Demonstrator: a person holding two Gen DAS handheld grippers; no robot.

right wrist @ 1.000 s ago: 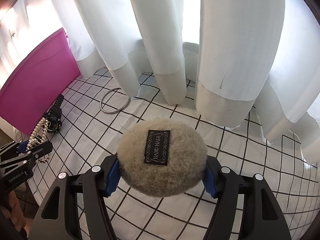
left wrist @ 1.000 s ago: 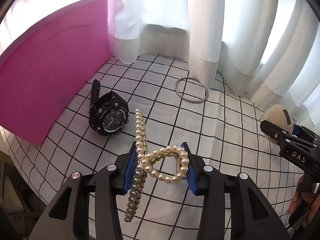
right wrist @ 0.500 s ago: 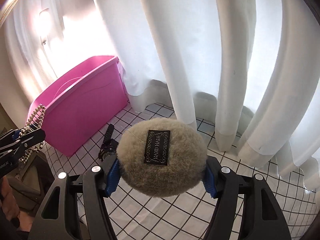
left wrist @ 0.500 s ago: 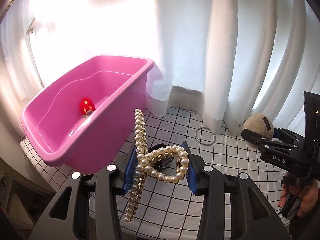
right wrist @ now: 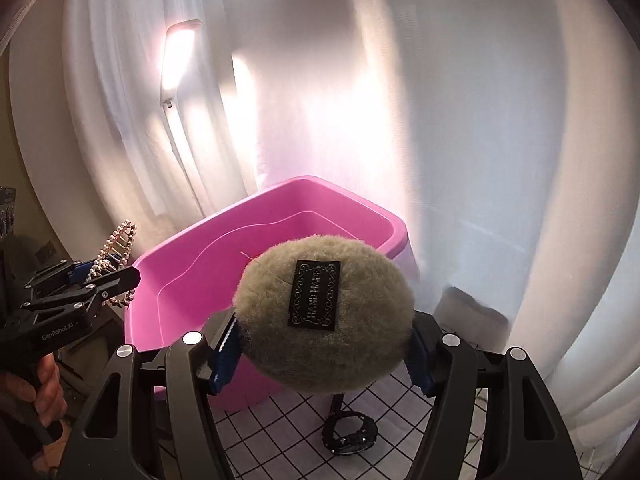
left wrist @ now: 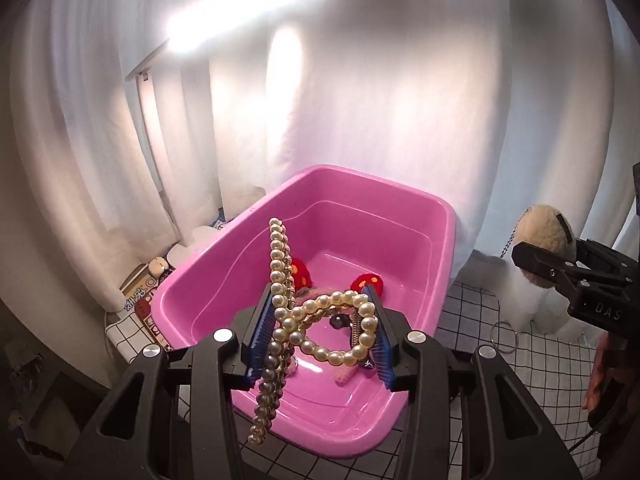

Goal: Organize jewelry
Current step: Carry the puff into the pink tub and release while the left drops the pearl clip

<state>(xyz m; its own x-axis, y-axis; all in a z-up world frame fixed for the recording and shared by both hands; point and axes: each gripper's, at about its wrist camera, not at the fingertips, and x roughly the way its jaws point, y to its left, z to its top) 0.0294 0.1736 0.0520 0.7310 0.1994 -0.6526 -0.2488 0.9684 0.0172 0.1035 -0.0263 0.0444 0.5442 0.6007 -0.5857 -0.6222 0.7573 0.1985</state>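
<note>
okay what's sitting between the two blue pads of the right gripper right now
A beige fluffy pompom with a black label fills the gap in the right gripper, seen in the right wrist view; both pads press its sides.

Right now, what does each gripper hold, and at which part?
The left gripper holds a pearl hair clip across its looped end. The right gripper holds a fluffy beige pompom by its two sides.

The left gripper [left wrist: 324, 336] is black plastic with blue ridged pads [left wrist: 262, 334] and round silver screws [left wrist: 223, 335]. The right gripper [right wrist: 322, 354] looks the same. White letters sit at the far left of the right view.
</note>
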